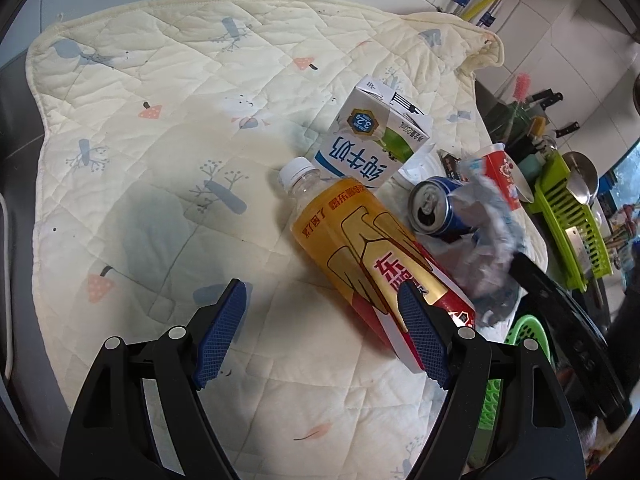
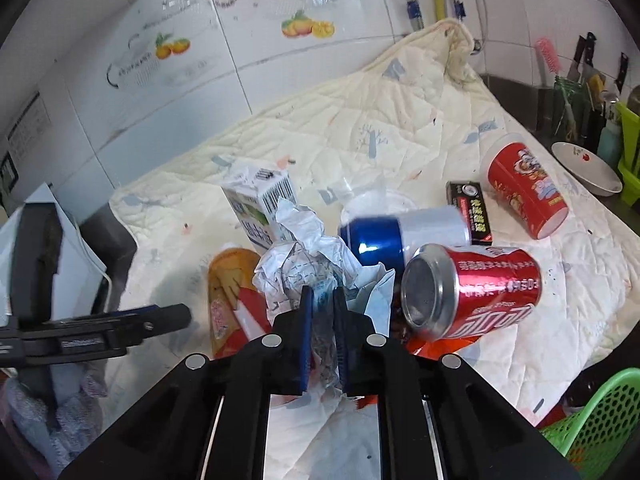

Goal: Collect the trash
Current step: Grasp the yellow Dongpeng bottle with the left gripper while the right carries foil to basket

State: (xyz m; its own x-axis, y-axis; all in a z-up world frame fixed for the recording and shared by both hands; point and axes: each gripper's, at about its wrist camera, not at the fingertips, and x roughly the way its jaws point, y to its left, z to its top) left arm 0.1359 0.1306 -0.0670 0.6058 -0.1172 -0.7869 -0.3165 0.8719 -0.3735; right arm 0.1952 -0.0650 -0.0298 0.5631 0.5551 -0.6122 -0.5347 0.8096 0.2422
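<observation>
Clamping a wad of crumpled paper (image 2: 306, 264), the right claw (image 2: 322, 300) has its blue pads pressed together on the lower part of the wad, which bulges out above the fingertips. Just left of the wad lies an orange drink bottle (image 2: 230, 300) on its side; behind the wad a milk carton (image 2: 260, 204) stands upright. To the right of the claw, a red soda can (image 2: 472, 292) lies on its side, open end toward the camera, touching a blue-and-white can (image 2: 404, 234) behind it. Farther right: a small black box (image 2: 470, 212) lying flat, then a red cup (image 2: 524, 188) tipped over. All of it rests on a cream quilted cloth (image 2: 400, 120) spread over the tabletop. A green perforated basket (image 2: 600, 424) sits at the lower right edge. The left claw (image 1: 320, 320) stands apart, nothing between its pads; its right finger (image 1: 420, 336) overlaps the base end of the bottle in the left wrist view, contact cannot be told. From that view the bottle's white cap points away, toward the carton. The left claw also shows at the left edge of the right wrist view, low beside the bottle.
</observation>
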